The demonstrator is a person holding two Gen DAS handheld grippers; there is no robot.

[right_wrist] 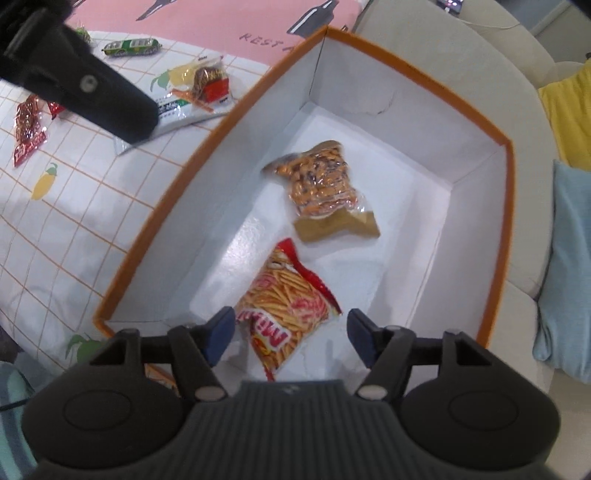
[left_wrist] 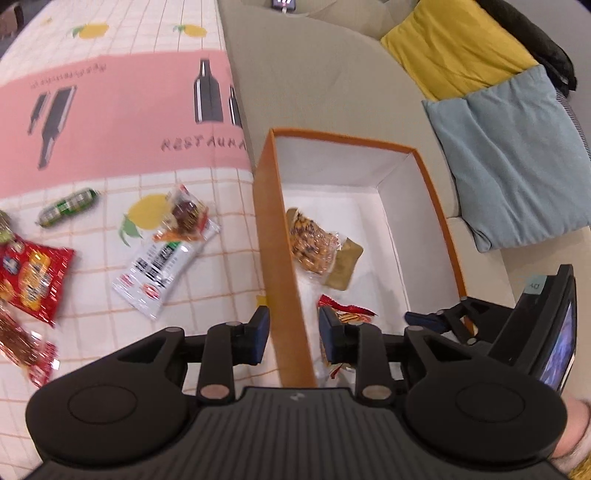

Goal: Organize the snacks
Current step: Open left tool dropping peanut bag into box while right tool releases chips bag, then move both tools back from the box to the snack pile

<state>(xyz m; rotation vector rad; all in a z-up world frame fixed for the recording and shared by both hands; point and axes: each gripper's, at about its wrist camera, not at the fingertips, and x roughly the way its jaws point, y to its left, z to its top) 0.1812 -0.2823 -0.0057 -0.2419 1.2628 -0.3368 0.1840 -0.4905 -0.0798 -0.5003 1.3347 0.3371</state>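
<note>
With jaws parted and nothing held, the right gripper (right_wrist: 291, 334) is seen over the red crinkly bag of fried sticks (right_wrist: 288, 306) lying in the orange-walled white cardboard box (right_wrist: 155, 236), whose left wall is straddled, ungripped, by the half-open left gripper (left_wrist: 293, 334); judged next, the white sachet (left_wrist: 162, 273) at ten o'clock.

A big cloth (left_wrist: 122, 110) covers the table. It is white with thin orange lines, yellow lemons and a pink band with dark bottles on it. Behind it is a grey sofa (left_wrist: 314, 74). A yellow cushion (left_wrist: 454, 44) lies on the sofa. A blue cushion (left_wrist: 517, 155) leans just beside the yellow one. A phone (left_wrist: 282, 4) glows at the top edge.
</note>
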